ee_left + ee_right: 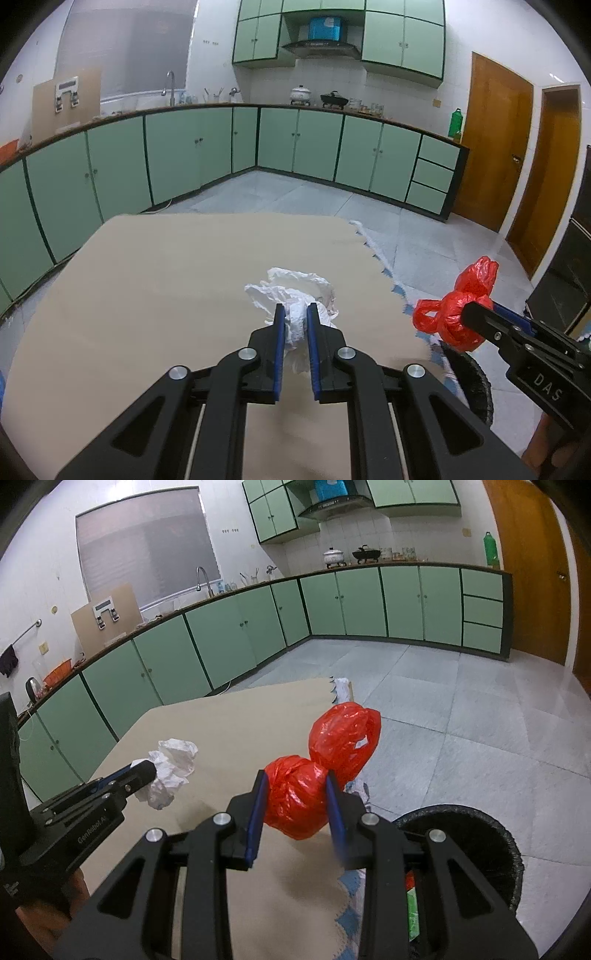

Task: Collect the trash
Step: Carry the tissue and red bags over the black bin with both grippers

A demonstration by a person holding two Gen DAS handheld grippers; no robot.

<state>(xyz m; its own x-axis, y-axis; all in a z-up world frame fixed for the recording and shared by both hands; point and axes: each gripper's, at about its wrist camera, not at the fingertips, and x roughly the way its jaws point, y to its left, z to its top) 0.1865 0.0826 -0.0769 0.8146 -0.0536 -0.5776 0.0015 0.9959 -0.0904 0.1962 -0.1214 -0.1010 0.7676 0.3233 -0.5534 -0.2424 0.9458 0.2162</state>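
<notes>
My left gripper [295, 308] is shut on a crumpled white plastic bag [295, 291] just above the beige tabletop [166, 288]; the bag also shows in the right wrist view [171, 766]. My right gripper [295, 781] is shut on a knotted red plastic bag [321, 760] and holds it in the air at the table's right edge, above and left of a black bin [476, 838]. The red bag also shows in the left wrist view [458, 306], right of the white bag.
The black bin stands on the tiled floor [461, 701] to the right of the table, with some trash inside. Green kitchen cabinets [184, 155] line the far walls. A wooden door [495, 140] is at the right.
</notes>
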